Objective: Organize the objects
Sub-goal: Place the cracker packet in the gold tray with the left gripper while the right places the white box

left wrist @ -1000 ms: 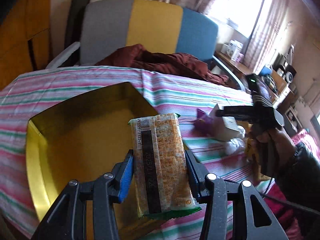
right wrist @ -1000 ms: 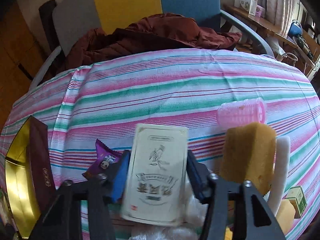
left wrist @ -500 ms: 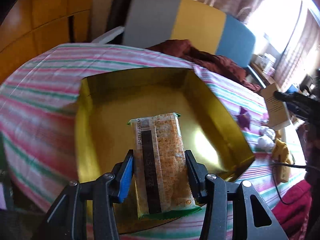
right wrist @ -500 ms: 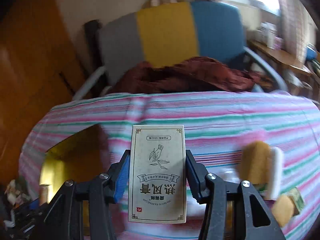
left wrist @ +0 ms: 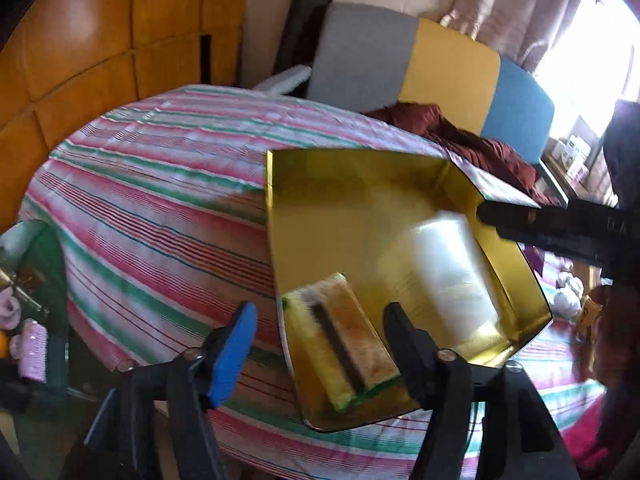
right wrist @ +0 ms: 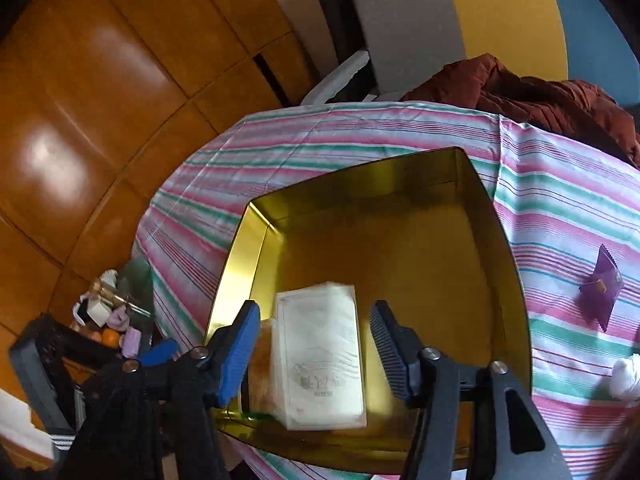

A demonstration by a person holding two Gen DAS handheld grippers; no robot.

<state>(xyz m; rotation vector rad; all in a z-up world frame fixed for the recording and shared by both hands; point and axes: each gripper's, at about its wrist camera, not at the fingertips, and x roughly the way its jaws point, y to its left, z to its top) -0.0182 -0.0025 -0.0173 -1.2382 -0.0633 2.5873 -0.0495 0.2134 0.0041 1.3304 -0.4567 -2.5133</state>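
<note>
Both grippers are letting go over the gold box [right wrist: 256, 240]. The left gripper [left wrist: 320, 340] is opening, its orange snack packet [left wrist: 344, 340] dropping free onto the box floor; the right gripper [right wrist: 316, 344] is opening too, its pale card box [right wrist: 320, 360] (blurred) loose between the jaws. Next, I'd guess: fetch the purple sachet [right wrist: 602, 286] lying beyond on the striped cloth [right wrist: 560, 184].

Two wrist fisheyes, steeply downward, close over one shared gold tray [left wrist: 516, 248].

Blown-out window glare [left wrist: 592, 64], motion blur
</note>
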